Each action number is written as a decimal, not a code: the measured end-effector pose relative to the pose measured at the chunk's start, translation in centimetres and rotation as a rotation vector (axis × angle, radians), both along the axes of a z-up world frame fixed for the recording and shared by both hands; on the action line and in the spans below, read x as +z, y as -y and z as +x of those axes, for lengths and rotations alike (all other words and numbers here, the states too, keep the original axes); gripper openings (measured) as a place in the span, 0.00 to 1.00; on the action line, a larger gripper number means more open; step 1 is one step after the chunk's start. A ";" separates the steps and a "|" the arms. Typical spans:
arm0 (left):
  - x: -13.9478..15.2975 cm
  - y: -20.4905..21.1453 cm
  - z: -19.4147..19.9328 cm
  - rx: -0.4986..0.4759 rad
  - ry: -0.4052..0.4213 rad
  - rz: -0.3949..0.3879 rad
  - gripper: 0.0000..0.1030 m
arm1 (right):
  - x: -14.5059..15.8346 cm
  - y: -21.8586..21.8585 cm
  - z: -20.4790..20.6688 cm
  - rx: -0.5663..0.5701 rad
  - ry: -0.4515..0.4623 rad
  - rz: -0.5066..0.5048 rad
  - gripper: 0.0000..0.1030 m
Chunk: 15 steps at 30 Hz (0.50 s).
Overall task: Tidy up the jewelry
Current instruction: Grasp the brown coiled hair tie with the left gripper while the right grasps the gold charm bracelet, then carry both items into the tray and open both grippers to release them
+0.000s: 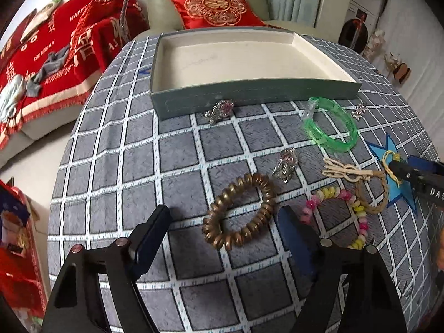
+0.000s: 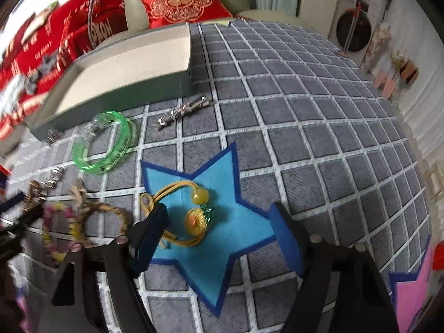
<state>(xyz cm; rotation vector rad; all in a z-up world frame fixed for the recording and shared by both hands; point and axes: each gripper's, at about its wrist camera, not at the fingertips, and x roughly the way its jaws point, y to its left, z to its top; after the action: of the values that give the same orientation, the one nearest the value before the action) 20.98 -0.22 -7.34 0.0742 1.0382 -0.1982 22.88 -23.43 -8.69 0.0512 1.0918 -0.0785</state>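
An empty grey-green box (image 1: 249, 94) with a cream inside stands at the table's far side. Jewelry lies in front of it: a bronze spiral bracelet (image 1: 240, 212), a green bangle (image 1: 330, 125), silver brooches (image 1: 219, 109), a pink-yellow bead bracelet (image 1: 341, 213), a braided straw ring (image 1: 371, 194). My left gripper (image 1: 224, 219) is open, its fingers either side of the bronze bracelet. My right gripper (image 2: 217, 216) is open over a blue star mat (image 2: 205, 238), around a yellow cord hair tie (image 2: 191, 216) with yellow beads. It also shows in the left wrist view (image 1: 399, 169).
A silver hair clip (image 2: 183, 111) lies near the box corner. A pink star mat (image 2: 413, 299) sits at the right edge. The checked grey tablecloth (image 2: 305, 116) stretches right. A sofa with red cushion (image 1: 216, 7) stands behind the table.
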 end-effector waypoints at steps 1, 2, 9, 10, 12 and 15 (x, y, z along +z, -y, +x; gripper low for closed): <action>0.0 0.1 -0.1 -0.003 0.003 0.000 0.89 | 0.0 -0.3 0.0 0.014 0.007 -0.006 0.69; 0.0 0.3 -0.1 -0.007 0.011 0.003 0.86 | 0.1 -0.6 -0.1 0.019 0.010 -0.001 0.67; 0.9 0.9 -0.4 -0.058 0.033 -0.027 0.36 | 0.5 -1.7 -0.3 0.049 0.010 0.009 0.14; 1.0 0.7 -0.4 -0.054 0.024 -0.050 0.36 | 0.5 -1.8 -0.3 0.047 0.010 0.014 0.14; 1.8 0.2 -0.3 -0.045 0.024 -0.091 0.36 | 1.2 -1.5 -0.5 0.047 0.029 0.046 0.14; 3.9 -0.2 -0.1 -0.044 0.052 -0.137 0.36 | 3.3 -1.4 -0.7 0.058 0.065 0.089 0.14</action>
<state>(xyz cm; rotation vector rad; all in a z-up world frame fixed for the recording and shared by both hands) 20.85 -0.03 -3.44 -0.0222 0.9692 -0.3056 22.21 -22.07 -5.40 0.1012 1.0307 0.0236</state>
